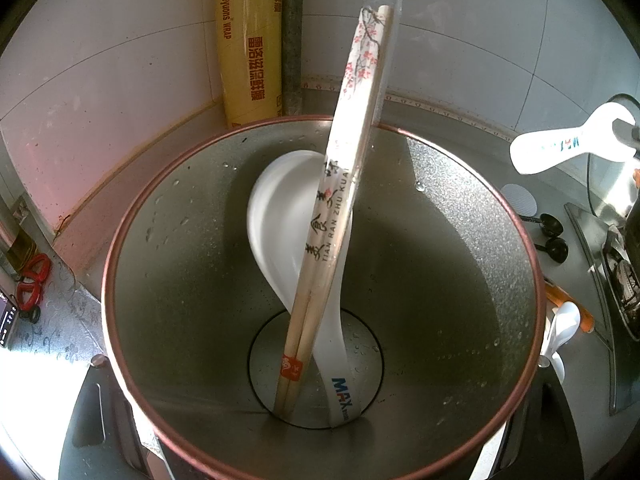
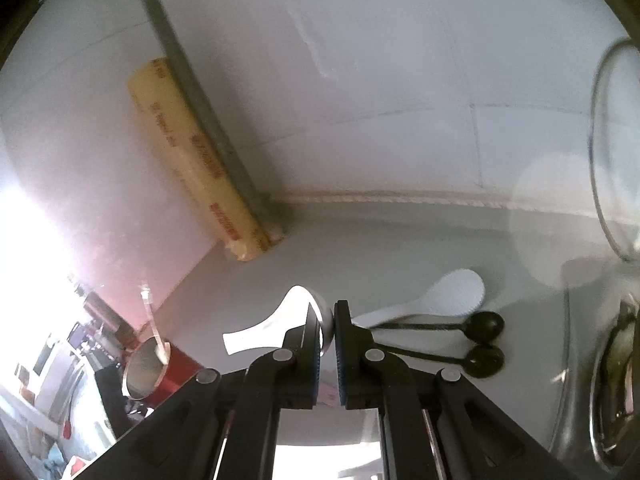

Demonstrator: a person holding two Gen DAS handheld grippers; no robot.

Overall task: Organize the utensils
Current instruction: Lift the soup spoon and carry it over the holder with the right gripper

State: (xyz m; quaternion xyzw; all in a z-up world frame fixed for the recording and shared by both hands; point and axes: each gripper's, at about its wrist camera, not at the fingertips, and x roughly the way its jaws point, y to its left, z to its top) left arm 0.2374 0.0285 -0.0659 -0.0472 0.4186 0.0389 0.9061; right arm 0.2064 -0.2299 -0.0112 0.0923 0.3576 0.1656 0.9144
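A round metal holder with a copper rim fills the left wrist view, held between my left gripper's fingers. Inside it stand wrapped bamboo chopsticks and a white ceramic spoon. My right gripper is shut on another white spoon, held above the counter; that spoon also shows at the right of the left wrist view. The holder appears small at lower left in the right wrist view. A white spoon and two black spoons lie on the counter.
A yellow roll of cling wrap leans in the tiled corner beside a grey pipe. A gas stove and a glass lid are at the right. More white spoons lie beside the holder.
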